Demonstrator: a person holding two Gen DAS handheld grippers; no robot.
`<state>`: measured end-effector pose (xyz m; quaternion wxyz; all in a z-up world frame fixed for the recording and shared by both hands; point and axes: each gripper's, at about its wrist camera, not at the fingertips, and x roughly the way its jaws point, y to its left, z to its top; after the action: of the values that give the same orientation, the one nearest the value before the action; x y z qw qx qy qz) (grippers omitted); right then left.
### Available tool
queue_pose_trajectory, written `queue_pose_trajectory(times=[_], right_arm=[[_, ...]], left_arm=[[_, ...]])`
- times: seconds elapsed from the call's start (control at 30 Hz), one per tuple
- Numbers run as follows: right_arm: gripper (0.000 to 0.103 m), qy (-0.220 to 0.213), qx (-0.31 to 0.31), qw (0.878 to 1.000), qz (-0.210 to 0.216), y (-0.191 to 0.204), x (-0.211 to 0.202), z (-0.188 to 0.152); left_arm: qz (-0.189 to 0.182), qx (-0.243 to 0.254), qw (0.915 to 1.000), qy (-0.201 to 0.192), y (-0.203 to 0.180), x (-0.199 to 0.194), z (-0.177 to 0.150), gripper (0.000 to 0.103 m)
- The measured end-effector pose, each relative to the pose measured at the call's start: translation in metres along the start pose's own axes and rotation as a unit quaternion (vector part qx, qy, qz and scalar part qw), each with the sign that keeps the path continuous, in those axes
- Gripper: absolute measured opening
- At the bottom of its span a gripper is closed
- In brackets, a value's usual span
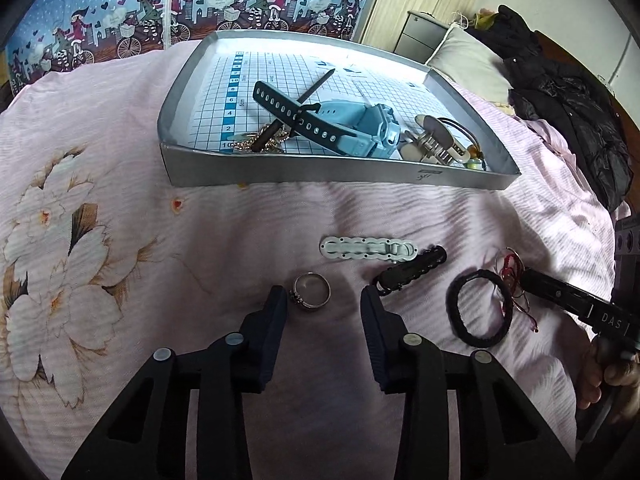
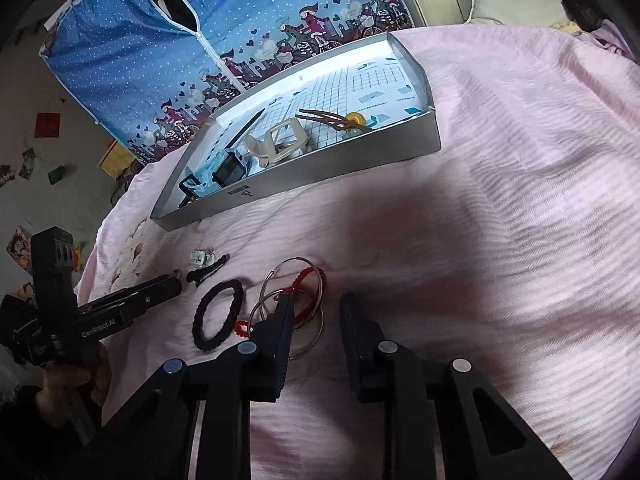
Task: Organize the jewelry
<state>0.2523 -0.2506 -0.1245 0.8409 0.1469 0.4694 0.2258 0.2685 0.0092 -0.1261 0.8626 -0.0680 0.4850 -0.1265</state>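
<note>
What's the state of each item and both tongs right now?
left tongs: open, empty, at the ring
right tongs: open, empty, over the hoops
ring: loose on the bed
black hair tie: flat on the bed
hoops: on the bed, red cord tangled in
tray: holds a blue watch

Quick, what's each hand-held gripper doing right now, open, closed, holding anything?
Left hand-held gripper: open, empty, with the ring lying between its fingertips on the bed.
Right hand-held gripper: open, empty, over the hoops.
</note>
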Motion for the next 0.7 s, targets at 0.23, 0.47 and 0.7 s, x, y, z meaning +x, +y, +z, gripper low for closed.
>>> queue_pose_trajectory(times=[0.23, 0.47, 0.7], right_arm=[[0.015, 0.008, 0.012, 1.000, 0.007, -0.001, 0.002, -0.003], [0.015, 0.013, 0.022, 1.000, 0.012, -0.004, 0.003, -0.005], [0.015, 0.011, 0.017, 1.000, 0.006, -0.002, 0.003, -0.007]], left_arm=[[-0.003, -0.007, 1.0000, -0.001, 0.003, 0.000, -0.001, 0.022], [0.011, -0.003, 0.9999, 0.012, 0.001, 0.008, 0.000, 0.023], [0.008, -0.011, 0.9999, 0.009, 0.003, 0.013, 0.003, 0.022]])
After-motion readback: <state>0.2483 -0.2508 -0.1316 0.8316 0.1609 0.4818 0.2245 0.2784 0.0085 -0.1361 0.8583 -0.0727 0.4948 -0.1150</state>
